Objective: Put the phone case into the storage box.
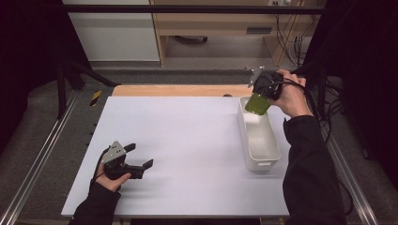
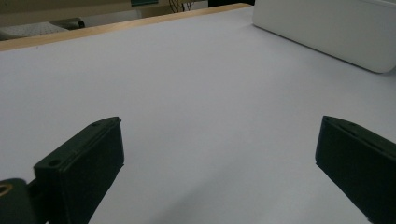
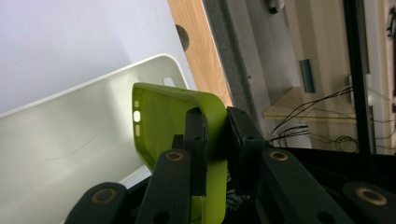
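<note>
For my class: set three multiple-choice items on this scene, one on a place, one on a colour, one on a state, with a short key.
1. Where is the phone case?
A. above the far end of the white bin
B. flat on the table's middle
C. beside the left gripper

2. What colour is the case?
A. red
B. lime green
C. black

3. How do the left gripper's jaws stand?
A. shut on the case
B. shut on nothing
C. open, holding nothing

Key:
1 A: the right gripper holds it over the bin.
2 B: green in both views.
3 C: jaws spread over bare table.
</note>
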A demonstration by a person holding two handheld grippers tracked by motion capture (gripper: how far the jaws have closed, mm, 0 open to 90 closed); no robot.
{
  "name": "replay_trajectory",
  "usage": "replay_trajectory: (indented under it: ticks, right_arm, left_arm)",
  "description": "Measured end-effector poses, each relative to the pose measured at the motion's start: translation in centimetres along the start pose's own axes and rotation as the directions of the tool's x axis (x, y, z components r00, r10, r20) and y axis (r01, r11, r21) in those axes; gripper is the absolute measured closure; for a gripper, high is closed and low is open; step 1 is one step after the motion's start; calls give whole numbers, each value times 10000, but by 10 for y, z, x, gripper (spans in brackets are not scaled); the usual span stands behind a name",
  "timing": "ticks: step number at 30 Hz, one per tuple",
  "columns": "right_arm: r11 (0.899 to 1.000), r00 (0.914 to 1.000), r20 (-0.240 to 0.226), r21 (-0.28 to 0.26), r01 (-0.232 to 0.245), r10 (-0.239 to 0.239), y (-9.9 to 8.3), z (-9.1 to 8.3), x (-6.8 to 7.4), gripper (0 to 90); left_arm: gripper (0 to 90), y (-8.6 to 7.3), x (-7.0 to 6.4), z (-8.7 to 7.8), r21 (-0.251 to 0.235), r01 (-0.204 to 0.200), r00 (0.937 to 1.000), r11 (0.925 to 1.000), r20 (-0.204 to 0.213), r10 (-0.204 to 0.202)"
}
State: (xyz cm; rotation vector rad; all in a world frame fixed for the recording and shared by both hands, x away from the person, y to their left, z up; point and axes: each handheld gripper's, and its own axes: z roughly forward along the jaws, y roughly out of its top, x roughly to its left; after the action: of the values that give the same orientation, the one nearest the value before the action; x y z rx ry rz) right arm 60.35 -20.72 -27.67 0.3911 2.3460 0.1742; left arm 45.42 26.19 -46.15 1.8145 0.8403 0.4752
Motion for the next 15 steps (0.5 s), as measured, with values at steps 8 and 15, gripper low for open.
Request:
replay_trajectory:
  ticks: [8,15]
  right_arm:
    - [9999,9990,-432,49,115,-112,0,11,-4,795]
    - [9995,9980,-592,-247,185,-199,0,18,-6,794]
  left_arm:
    - [10,0,0,0,30,-8,10000,10000,-10,8]
    - [10,0,0,0,29,-11,10000,10000,-11,11]
